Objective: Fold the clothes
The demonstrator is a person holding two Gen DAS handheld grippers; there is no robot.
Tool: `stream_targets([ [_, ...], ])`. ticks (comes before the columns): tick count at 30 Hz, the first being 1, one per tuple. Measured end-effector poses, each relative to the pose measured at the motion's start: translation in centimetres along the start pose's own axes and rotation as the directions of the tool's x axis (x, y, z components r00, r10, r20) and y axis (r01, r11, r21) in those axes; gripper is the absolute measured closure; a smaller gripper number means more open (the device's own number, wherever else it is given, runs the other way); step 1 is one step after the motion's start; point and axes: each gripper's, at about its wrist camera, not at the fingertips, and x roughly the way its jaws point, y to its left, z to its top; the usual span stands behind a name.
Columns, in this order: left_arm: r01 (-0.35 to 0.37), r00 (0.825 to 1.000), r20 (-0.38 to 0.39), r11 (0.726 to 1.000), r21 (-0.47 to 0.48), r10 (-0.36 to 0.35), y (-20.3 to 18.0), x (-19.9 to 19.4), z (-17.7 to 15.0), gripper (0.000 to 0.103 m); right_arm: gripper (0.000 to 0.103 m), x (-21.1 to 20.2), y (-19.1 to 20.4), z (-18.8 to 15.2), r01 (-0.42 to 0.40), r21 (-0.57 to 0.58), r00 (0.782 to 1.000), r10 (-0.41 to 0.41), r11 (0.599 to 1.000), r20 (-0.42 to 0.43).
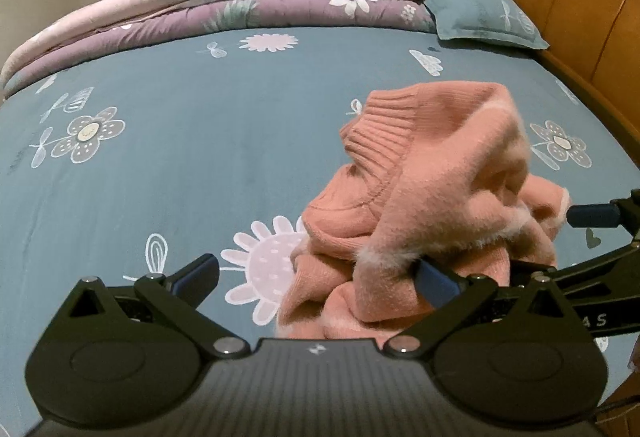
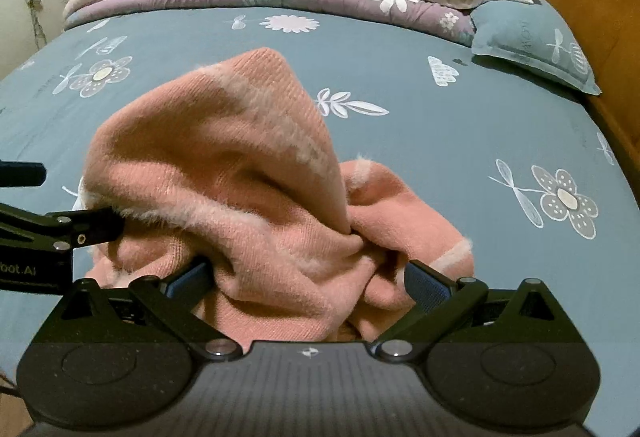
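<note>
Left claw point(image 1: 316, 277): spread wide, right finger touching fuzzy trim, nothing pinched | right claw point(image 2: 308, 281): spread wide, knit bunched between fingers, not clamped | pink sweater point(image 1: 432, 197): crumpled heap on bed point(image 1: 200, 157), near edge, right of my left claw, dead ahead of my right, no clear long axis | judgement: right claw nearer, grabs first.

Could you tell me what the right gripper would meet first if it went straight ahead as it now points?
Most likely the bunched pink sweater: it fills the gap between the open right gripper fingers.
</note>
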Motion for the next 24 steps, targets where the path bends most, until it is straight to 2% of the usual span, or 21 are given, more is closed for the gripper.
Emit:
stream_targets([
  [4,0.029,0.999,-0.025,0.999,0.041,-0.028,0.1,-0.3,-0.1,0.0,0.0,-0.9,-0.2,-0.2,-0.042,-0.022,0.999,0.042,0.999,-0.004],
  [8,0.11,0.991,-0.078,0.992,0.069,-0.104,0.2,0.2,-0.8,0.0,0.0,-1.7,-0.2,-0.9,-0.072,-0.025,0.997,0.071,0.997,-0.022],
  [11,0.162,0.984,-0.097,0.979,0.127,-0.151,0.0,1.5,-1.2,0.0,0.0,-1.4,0.3,-1.5,-0.085,-0.011,0.996,0.085,0.996,-0.033],
  [18,0.236,0.971,-0.11,0.932,0.276,-0.213,-0.3,4.2,-1.8,0.0,0.0,0.0,2.0,-2.9,-0.007,-0.065,1.0,0.005,0.998,-0.031],
  [21,0.266,0.963,-0.128,0.922,0.281,-0.239,-0.2,5.3,-1.3,0.0,0.0,0.6,2.0,-2.8,0.012,-0.047,0.999,-0.014,0.999,-0.045],
  [24,0.27,0.962,-0.127,0.92,0.285,-0.243,0.3,6.1,-0.3,0.0,0.0,1.1,2.1,-2.0,0.046,-0.05,0.998,-0.048,0.998,-0.041],
])
